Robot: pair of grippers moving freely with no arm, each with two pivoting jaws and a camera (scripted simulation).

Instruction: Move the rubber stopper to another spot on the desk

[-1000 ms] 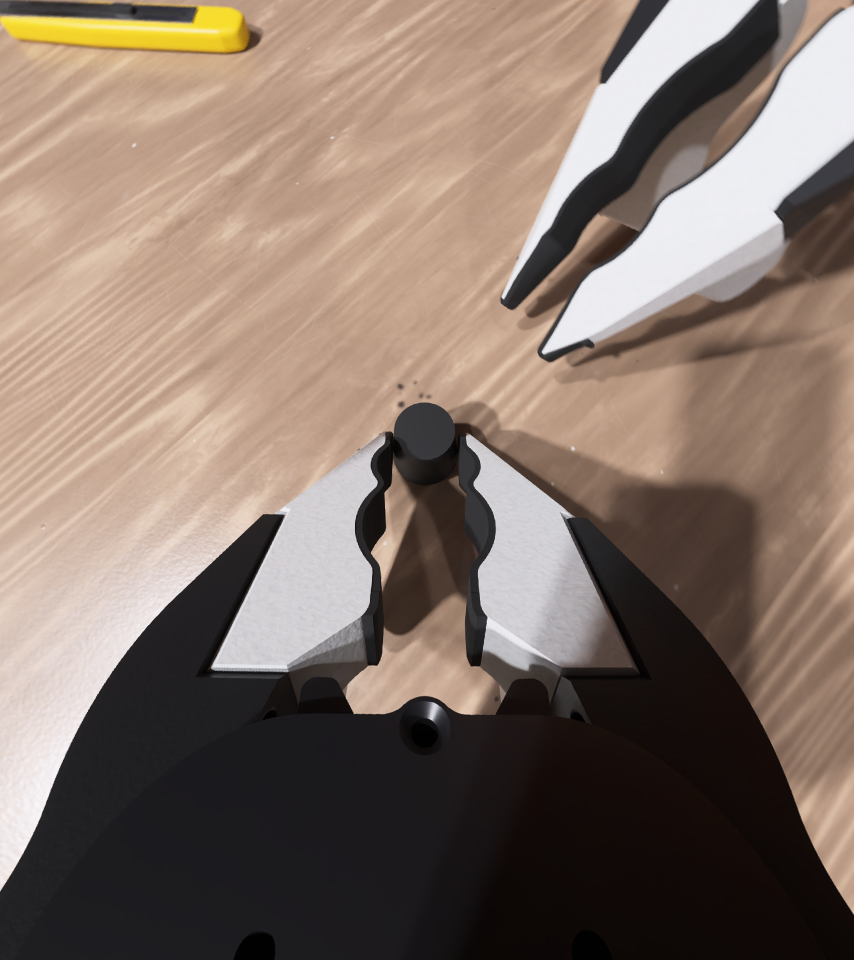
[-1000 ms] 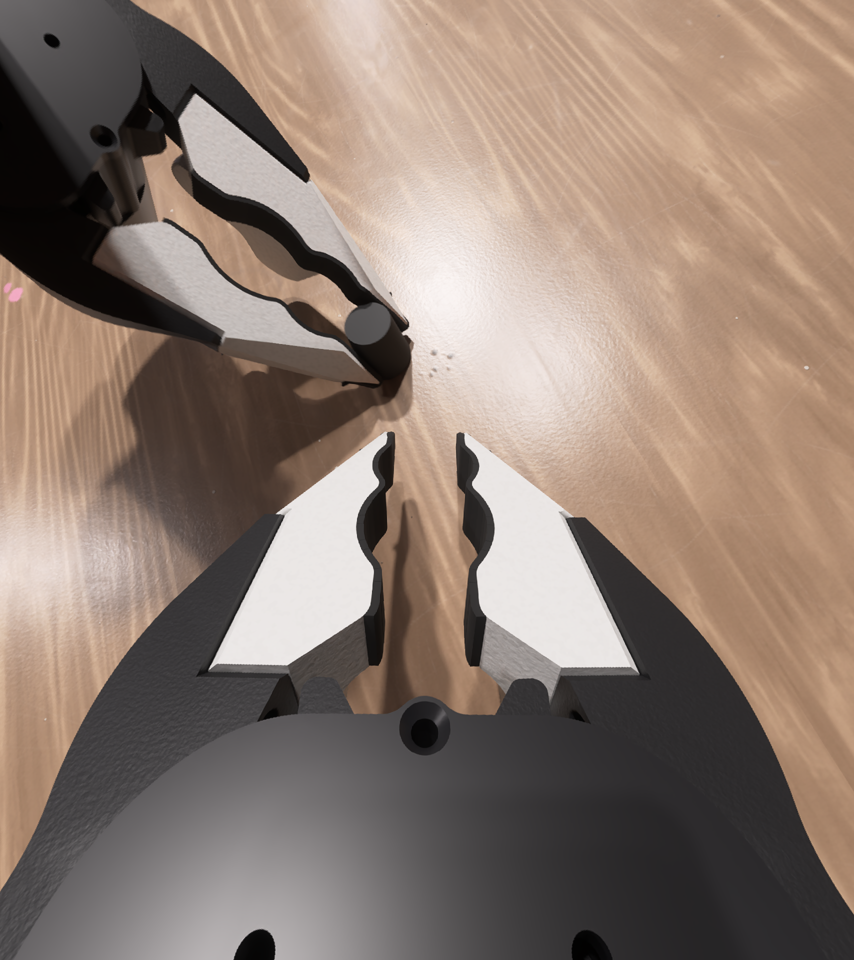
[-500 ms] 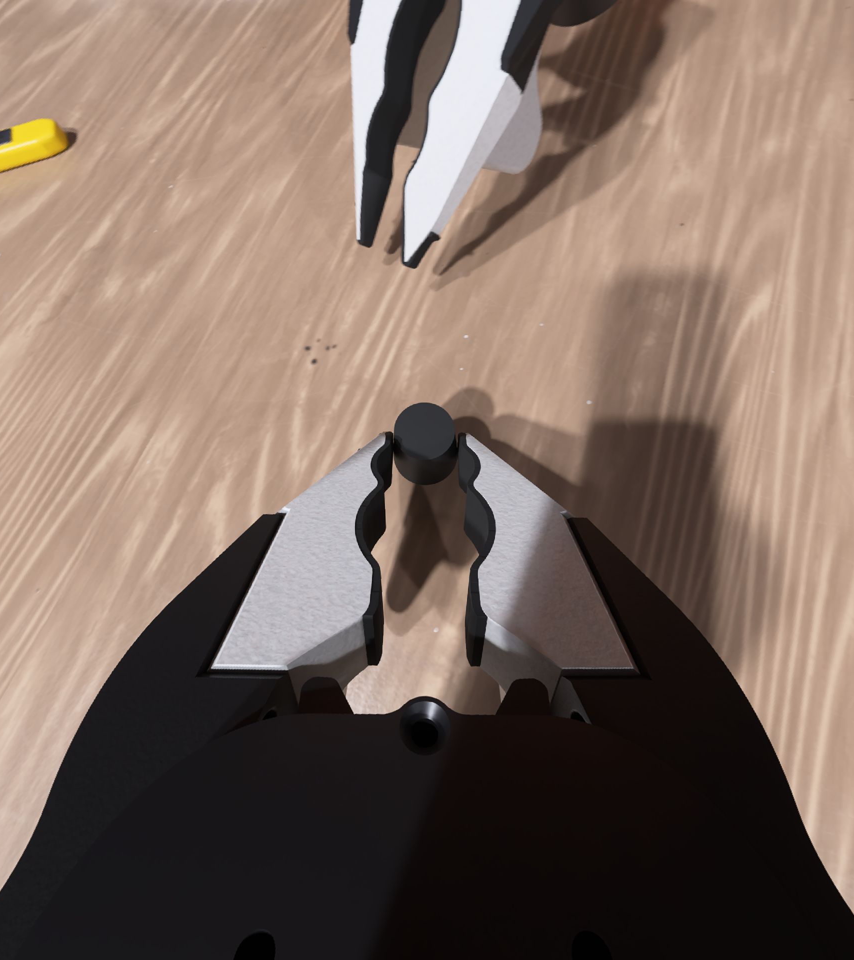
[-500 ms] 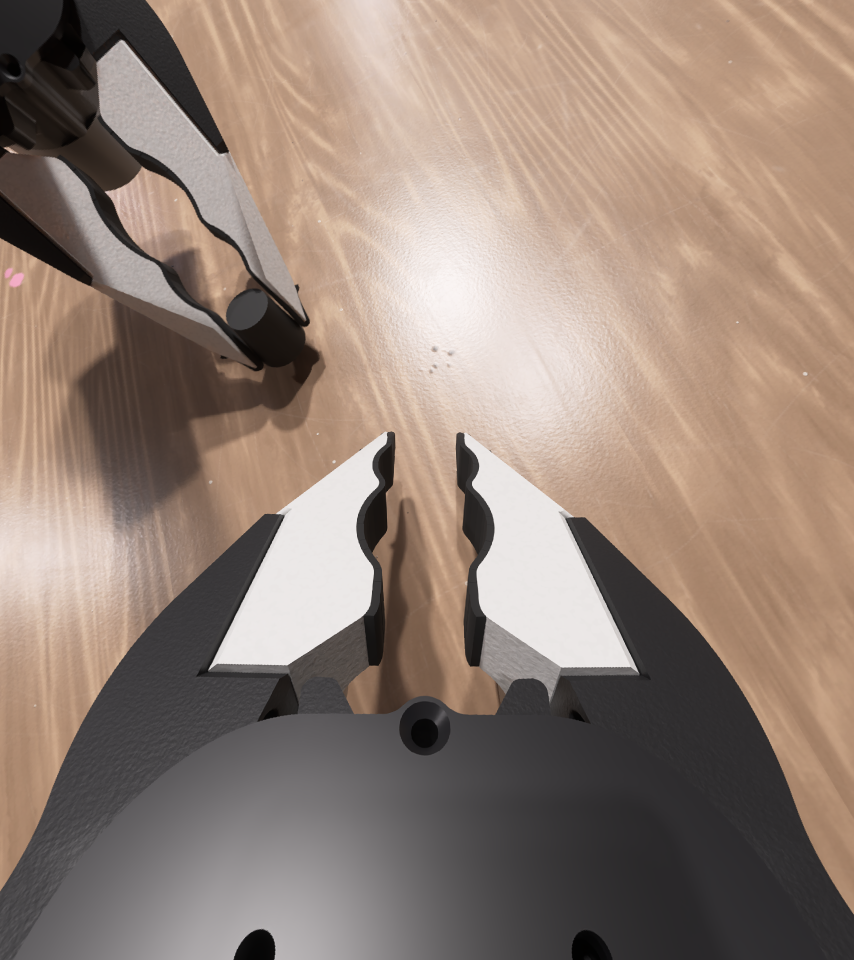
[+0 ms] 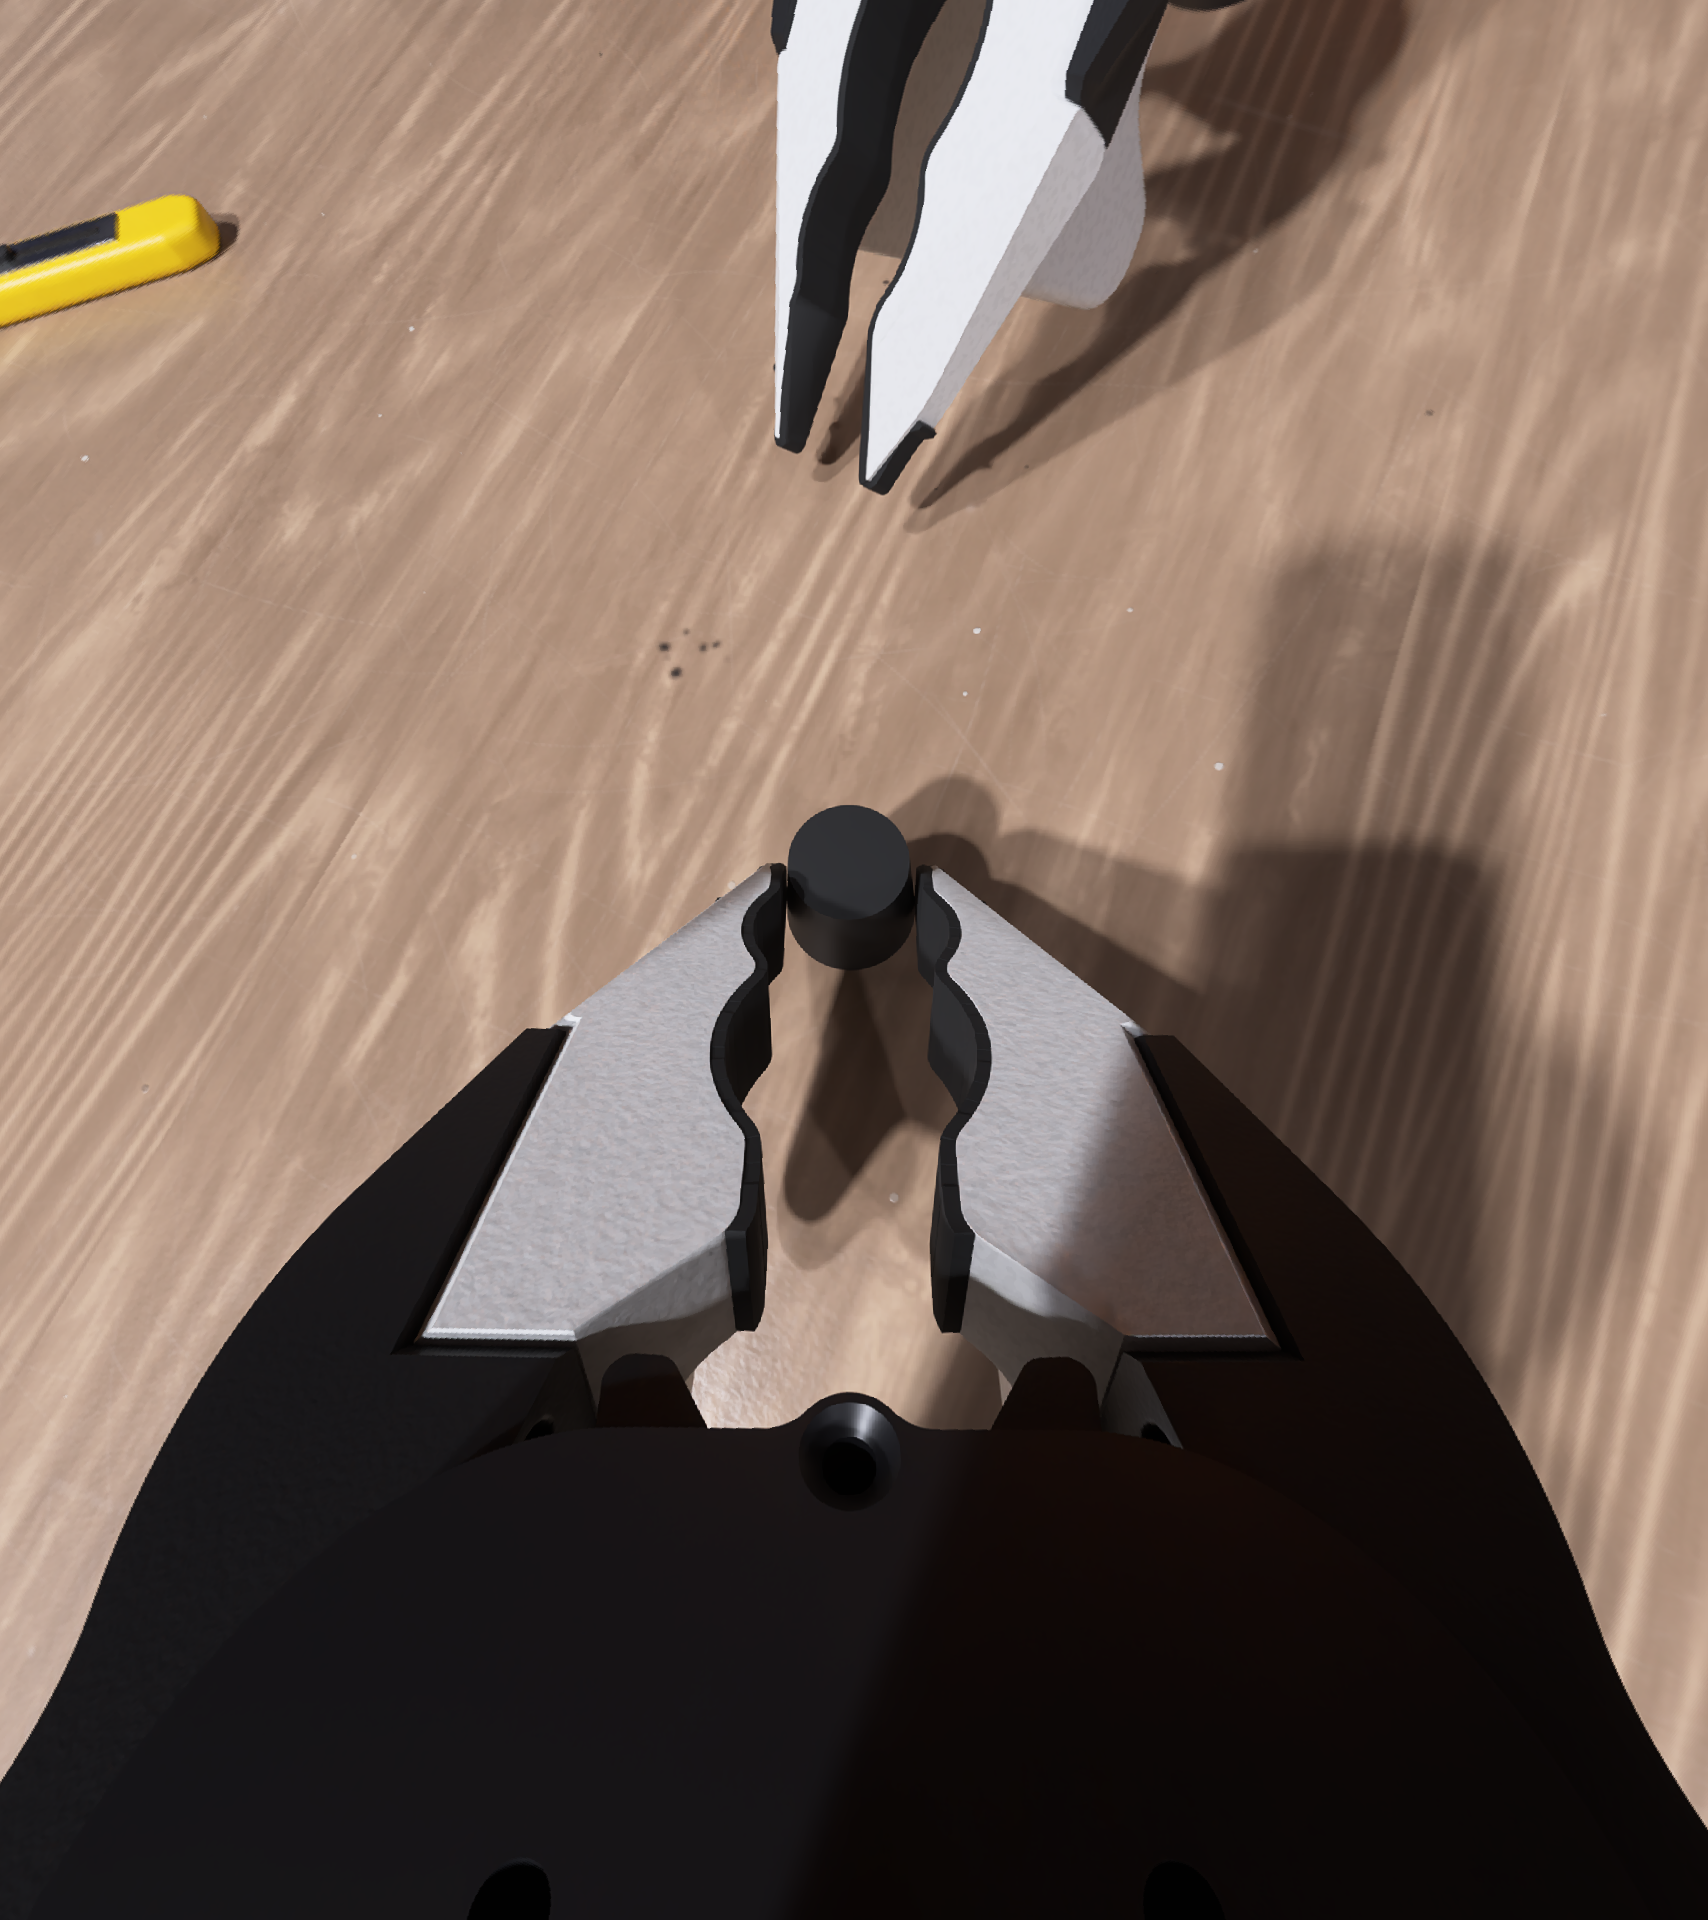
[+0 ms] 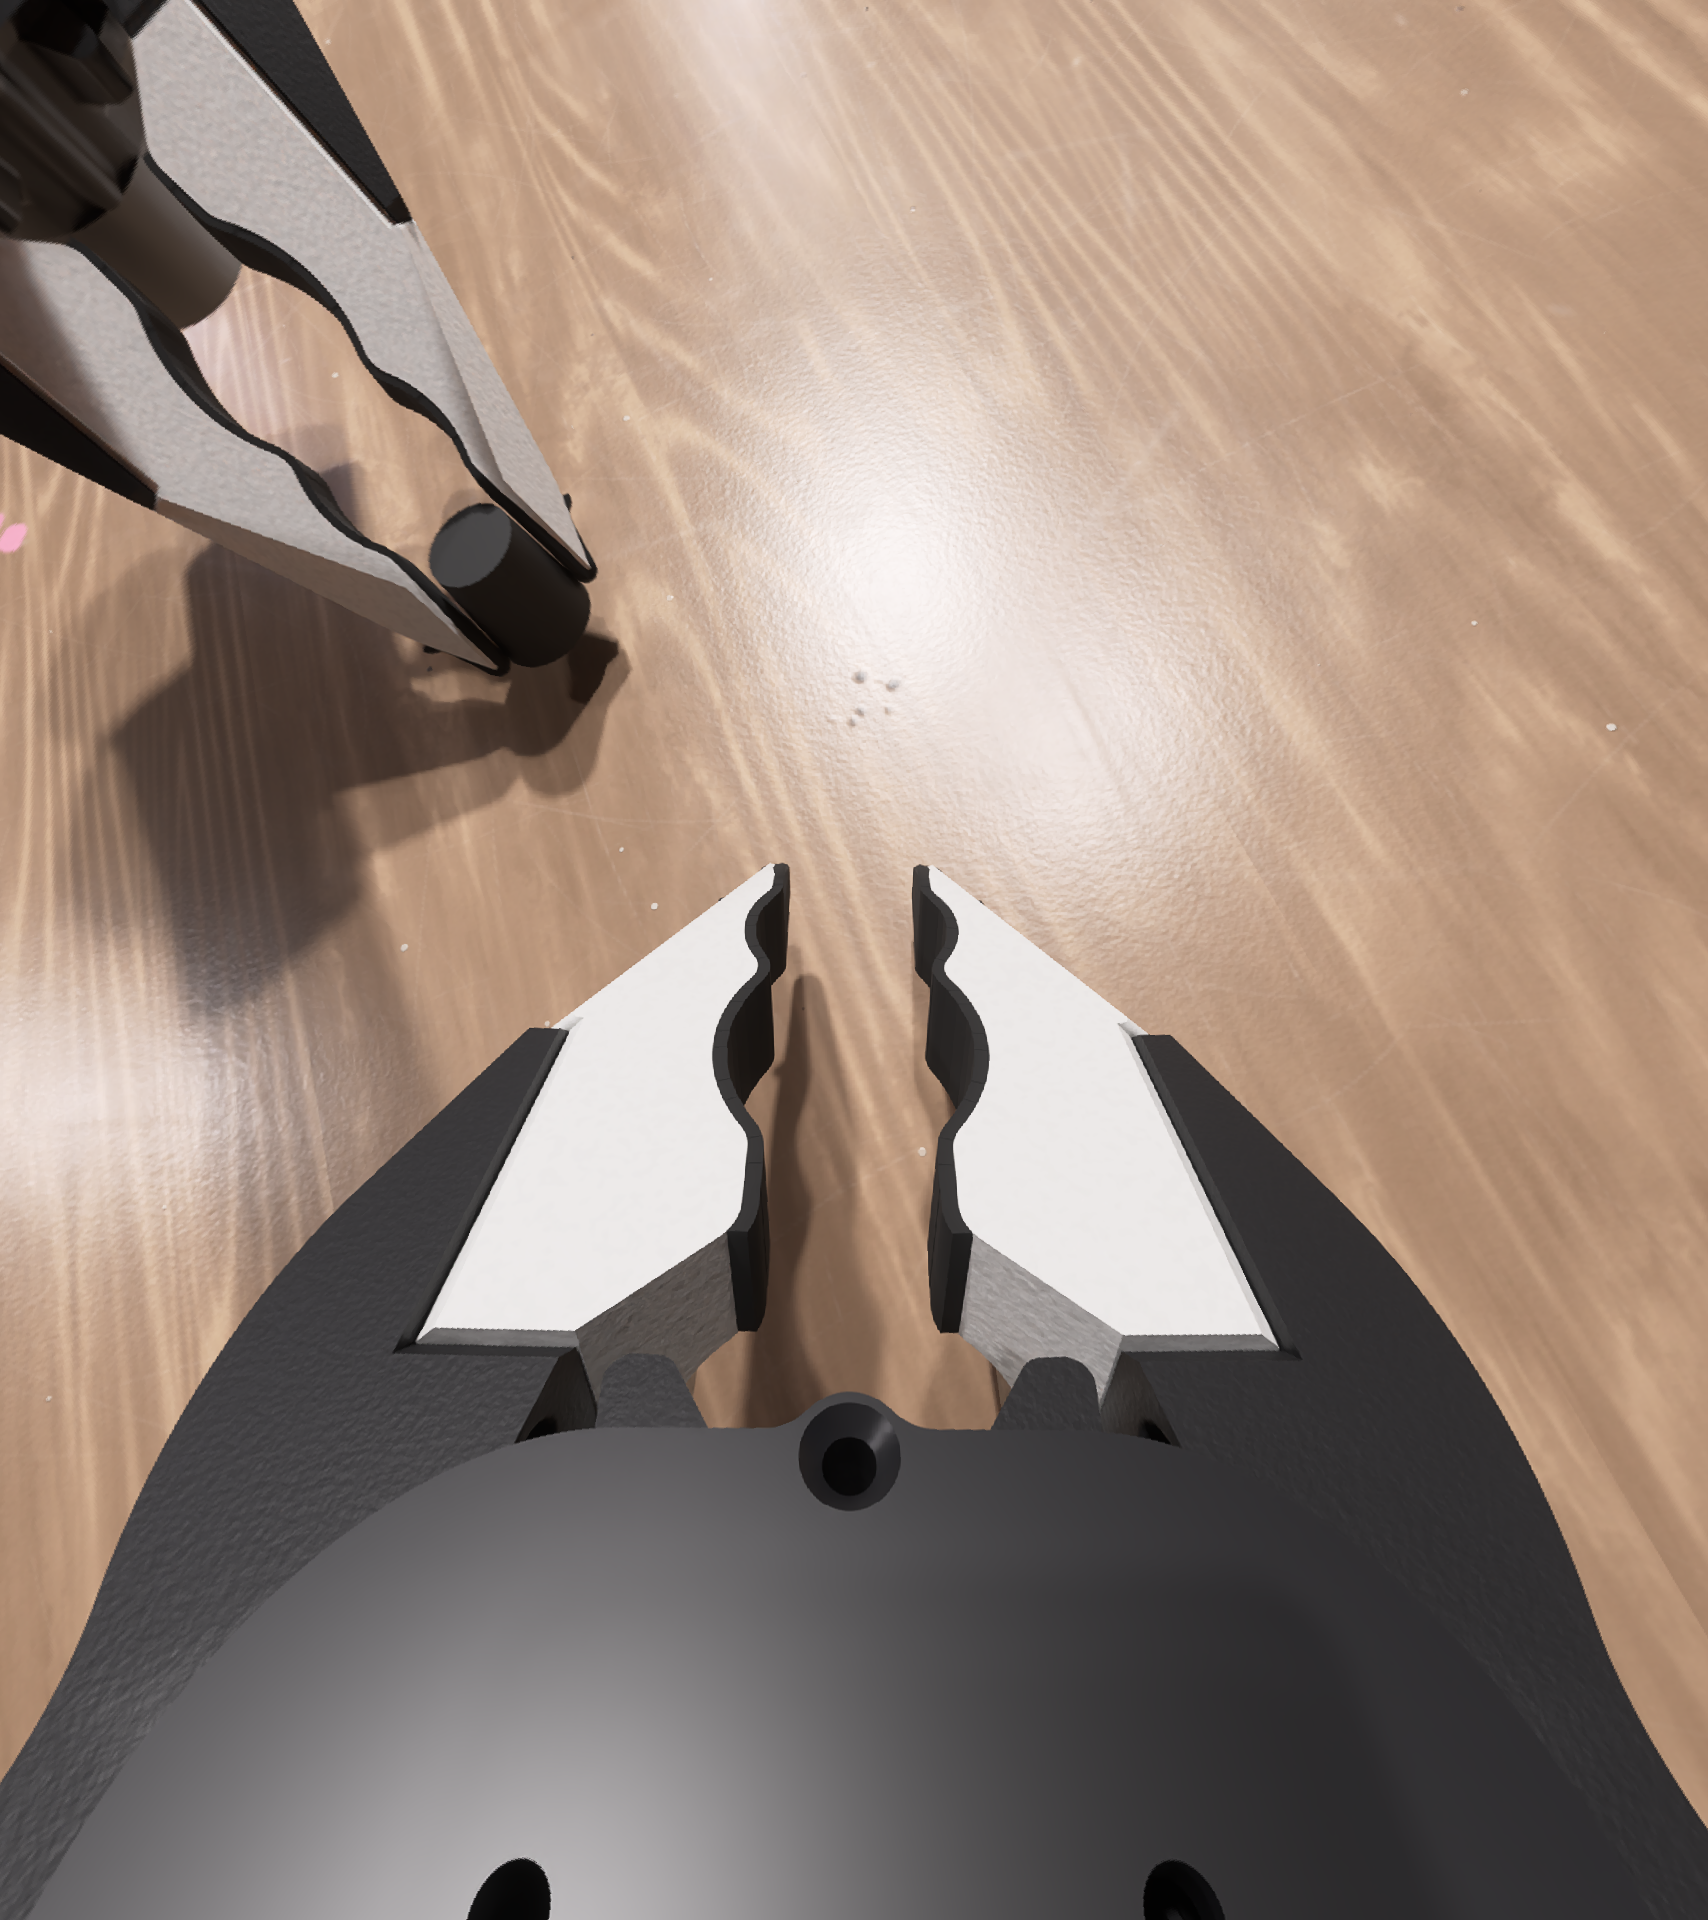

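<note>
The left gripper (image 5: 850, 896) holds the rubber stopper (image 5: 848, 902) between its two fingertips; the jaws are clamped on the stopper's sides, one pad on each flank. The stopper is a short black cylinder, standing upright with its flat round top facing up. In the left wrist view it sits at the picture's centre, at the very tips of the fingers. Whether its base touches the desk (image 5: 310, 727) or hangs just above it cannot be told; its shadow lies immediately beside it on the wood.

In the right wrist view the same stopper (image 6: 507, 597) appears at 10 o'clock, gripped at the tips of the left gripper, which enters from the upper left corner.

The right gripper (image 6: 850, 883) holds nothing. Its jaws stand apart with a narrow gap, and bare desk shows between the fingers. In the left wrist view it appears at 12 o'clock, pointing down toward the desk, well apart from the stopper.

A cluster of small dark specks (image 5: 686, 655) marks the desk between the two grippers, at 11 o'clock from the stopper in the left wrist view.

A yellow utility knife (image 5: 50, 275) lies flat on the desk at 10 o'clock in the left wrist view, partly cut off by the left edge, well apart from both grippers.
</note>
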